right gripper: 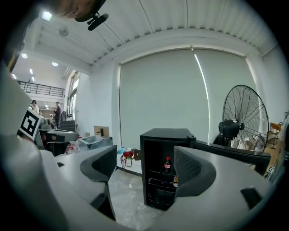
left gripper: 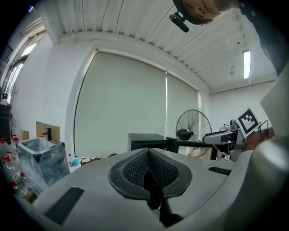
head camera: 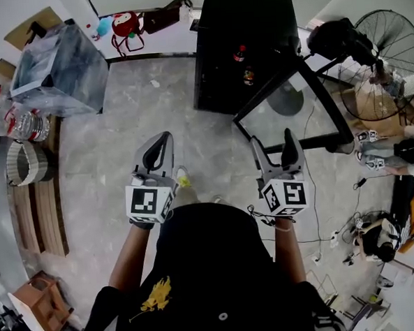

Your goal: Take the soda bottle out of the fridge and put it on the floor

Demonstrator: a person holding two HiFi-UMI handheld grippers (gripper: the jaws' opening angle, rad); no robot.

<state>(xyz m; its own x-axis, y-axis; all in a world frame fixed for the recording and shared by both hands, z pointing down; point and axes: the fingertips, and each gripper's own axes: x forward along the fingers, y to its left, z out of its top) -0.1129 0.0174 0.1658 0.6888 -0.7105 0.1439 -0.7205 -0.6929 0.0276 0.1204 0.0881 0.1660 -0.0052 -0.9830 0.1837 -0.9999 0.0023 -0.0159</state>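
Observation:
The black fridge (head camera: 245,47) stands on the floor ahead with its glass door (head camera: 294,110) swung open to the right. A dark soda bottle with a red cap (head camera: 240,53) stands upright on an upper shelf; the right gripper view shows this soda bottle (right gripper: 167,164) between the open jaws, far off. My right gripper (head camera: 272,140) is open and empty, well short of the fridge (right gripper: 165,171). My left gripper (head camera: 162,143) is shut with nothing in it, level with the right one. In the left gripper view its pads (left gripper: 135,169) meet.
A big floor fan (head camera: 389,63) stands right of the door. A clear plastic bin (head camera: 61,65) and water bottles (head camera: 19,124) sit at the left, with a red bag (head camera: 125,24) by the back wall. Cables (head camera: 337,237) lie at the right. Bare grey floor lies ahead.

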